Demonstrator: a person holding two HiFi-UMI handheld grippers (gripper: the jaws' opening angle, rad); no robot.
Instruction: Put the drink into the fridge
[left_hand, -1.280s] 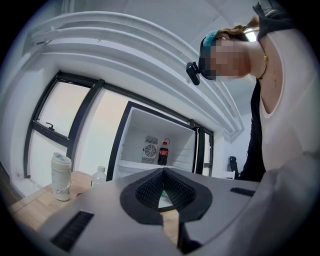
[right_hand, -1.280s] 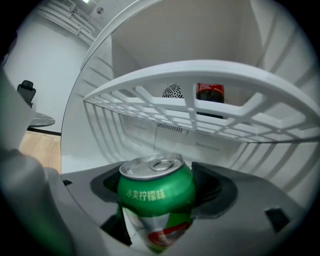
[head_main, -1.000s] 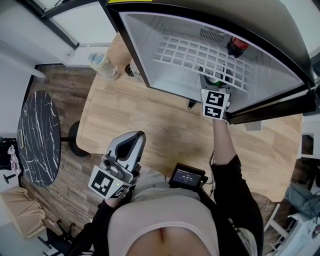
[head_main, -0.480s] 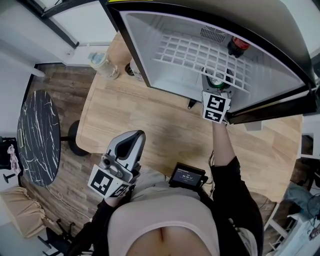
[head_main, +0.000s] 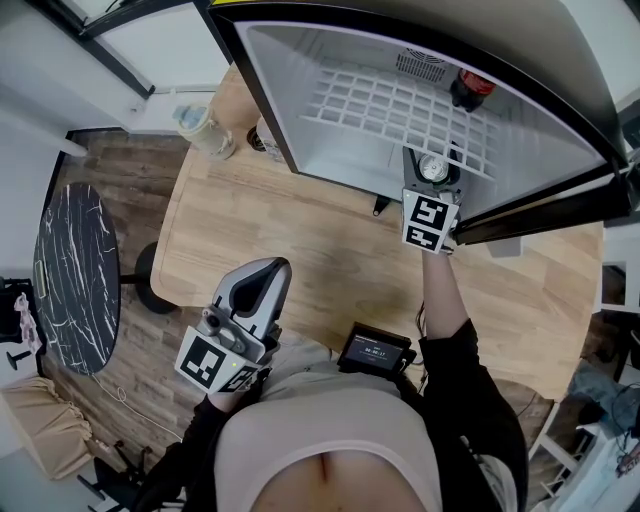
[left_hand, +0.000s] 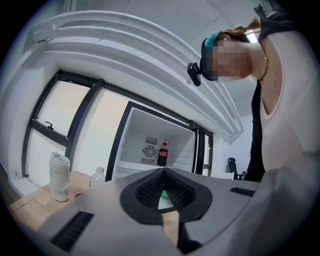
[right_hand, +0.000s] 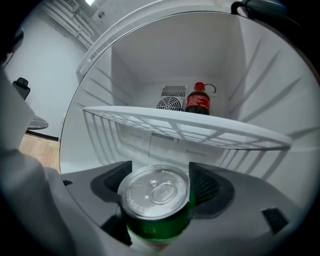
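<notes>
R hand-held gripper grips green can in fridge | L hand-held gripper closed | shelf: cola btl

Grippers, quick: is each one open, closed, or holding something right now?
Left gripper: shut, jaws together, nothing between them.
Right gripper: shut on the green can, inside the fridge.

Your head view is bright and evenly lit, and the white inside of the fridge is nearly washed out. Both gripper views are round, with black corners and bent lines at the rim. At the bottom of the right gripper view, the can lid glints, slightly soft. The shelf throws faint striped shadows.
</notes>
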